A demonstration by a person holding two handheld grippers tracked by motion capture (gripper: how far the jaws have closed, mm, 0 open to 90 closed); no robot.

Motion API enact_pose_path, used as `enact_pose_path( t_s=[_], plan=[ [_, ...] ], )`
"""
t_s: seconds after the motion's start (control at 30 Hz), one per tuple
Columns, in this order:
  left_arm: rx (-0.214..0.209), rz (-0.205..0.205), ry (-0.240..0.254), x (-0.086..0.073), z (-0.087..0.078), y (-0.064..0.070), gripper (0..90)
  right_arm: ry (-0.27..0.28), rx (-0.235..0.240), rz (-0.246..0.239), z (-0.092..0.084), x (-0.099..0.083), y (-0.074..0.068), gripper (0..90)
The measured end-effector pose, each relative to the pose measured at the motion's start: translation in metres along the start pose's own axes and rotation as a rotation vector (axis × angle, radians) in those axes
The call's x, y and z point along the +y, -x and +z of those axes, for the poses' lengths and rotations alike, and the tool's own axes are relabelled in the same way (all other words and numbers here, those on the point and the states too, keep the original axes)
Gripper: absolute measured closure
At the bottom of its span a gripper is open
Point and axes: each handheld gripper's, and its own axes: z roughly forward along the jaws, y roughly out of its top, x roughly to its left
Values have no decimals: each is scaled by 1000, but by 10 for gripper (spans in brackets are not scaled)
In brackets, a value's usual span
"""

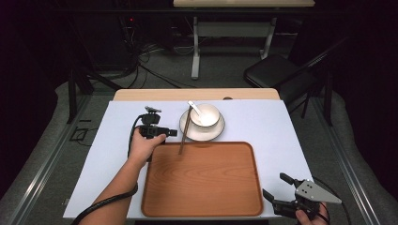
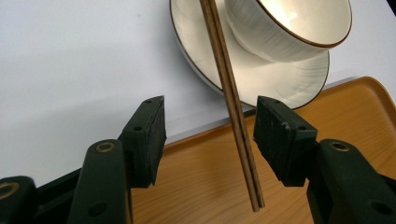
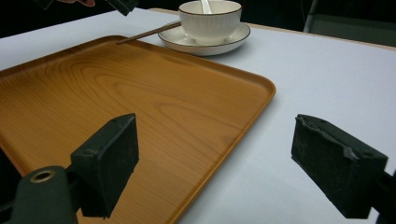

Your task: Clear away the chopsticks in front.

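Centrally, a wooden tray (image 1: 202, 180) is laid on the white tabletop (image 1: 281, 131). Just beyond the tray's far edge a white saucer (image 1: 215, 131) is set, and a white bowl (image 1: 204, 115) with a dark rim is carried on it. A white spoon (image 1: 194, 108) is seen standing in the bowl. A pair of brown chopsticks (image 1: 185, 129) is propped across the saucer's rim, with the lower tips reaching over the tray's far edge and resting on the wood.

The left claw (image 1: 174, 133) is held by a hand (image 1: 145, 146) just beyond the tray's far left corner. In the left gripper view the left claw (image 2: 210, 135) is seen spread wide, with the chopsticks (image 2: 233, 107) passing between its jaws, nearer the right-hand one; no contact with either jaw can be made out.

The right claw (image 1: 277, 186) is held beside the tray's near right corner. In the right gripper view its jaws are seen parted wide and empty, one above the tray (image 3: 140, 102) and the other above the tabletop (image 3: 327, 74).
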Motion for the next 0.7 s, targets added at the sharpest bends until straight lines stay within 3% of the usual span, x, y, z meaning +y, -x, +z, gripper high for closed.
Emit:
enact_pose_path(
  t_s=[0.2,0.4,0.7],
  plan=[
    [25,-1,-5,4,7,5,502,0,2,0,0,0,0,147],
    [9,-9,-58,6,16,8,607,0,6,-2,0,0,0,147],
    [-11,-23,-110,5,26,11,689,-1,8,-4,0,0,0,147]
  ],
)
